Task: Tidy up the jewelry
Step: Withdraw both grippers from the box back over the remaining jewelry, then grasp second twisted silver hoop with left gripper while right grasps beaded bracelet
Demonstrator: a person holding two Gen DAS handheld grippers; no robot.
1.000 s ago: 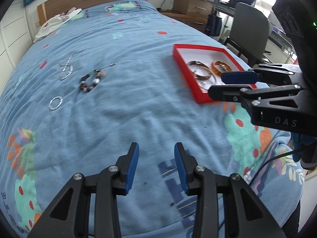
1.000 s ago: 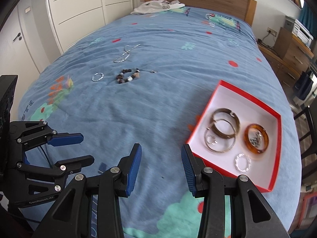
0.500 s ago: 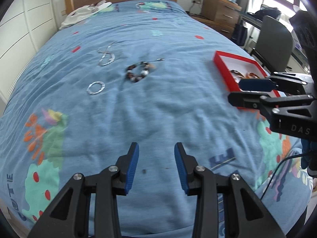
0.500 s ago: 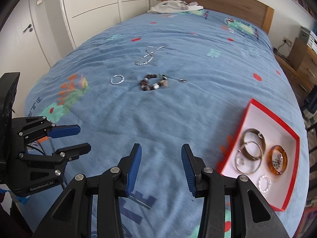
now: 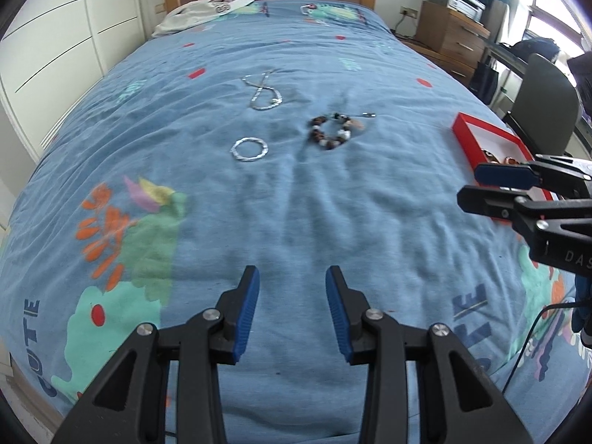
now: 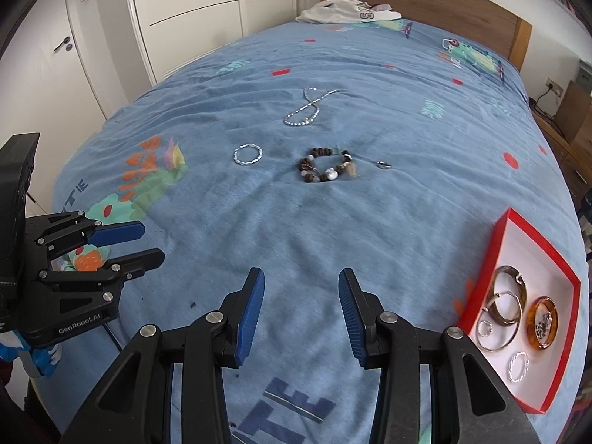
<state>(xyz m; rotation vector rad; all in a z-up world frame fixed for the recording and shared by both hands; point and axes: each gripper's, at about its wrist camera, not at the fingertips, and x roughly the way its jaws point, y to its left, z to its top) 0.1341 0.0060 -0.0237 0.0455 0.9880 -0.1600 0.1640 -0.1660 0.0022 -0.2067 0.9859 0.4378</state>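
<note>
Both grippers hang low over the near end of the bed [image 5: 296, 222], jaws spread wide and holding nothing, which fits a pause between fetches: nothing is being carried, so each is free to go for the next piece.

The left gripper [image 5: 292, 314] points straight up the bed. Well ahead of it and slightly to its left lies the twisted silver ring [image 5: 249, 149]; ahead and slightly to its right lies the beaded bracelet [image 5: 330, 133], with a small metal clasp or pin just past the bracelet's right side. Farther ahead still, the silver chain necklace [image 5: 263, 94] lies in a loose loop. These three sit loose on the blue cover, apart from one another, so each can be pinched singly.

The right gripper [image 6: 301, 314] sees the same pieces ahead, and the red tray [image 6: 532, 244] close to its right. In the tray several bangles and rings already lie flat on the white lining, which suggests it is the collecting place and that sorting is partly done.

By position, the left gripper is the better placed for the ring, the right for drops into the tray. The thin ring lying flat on soft fabric will probably need a low, careful pinch.
</note>
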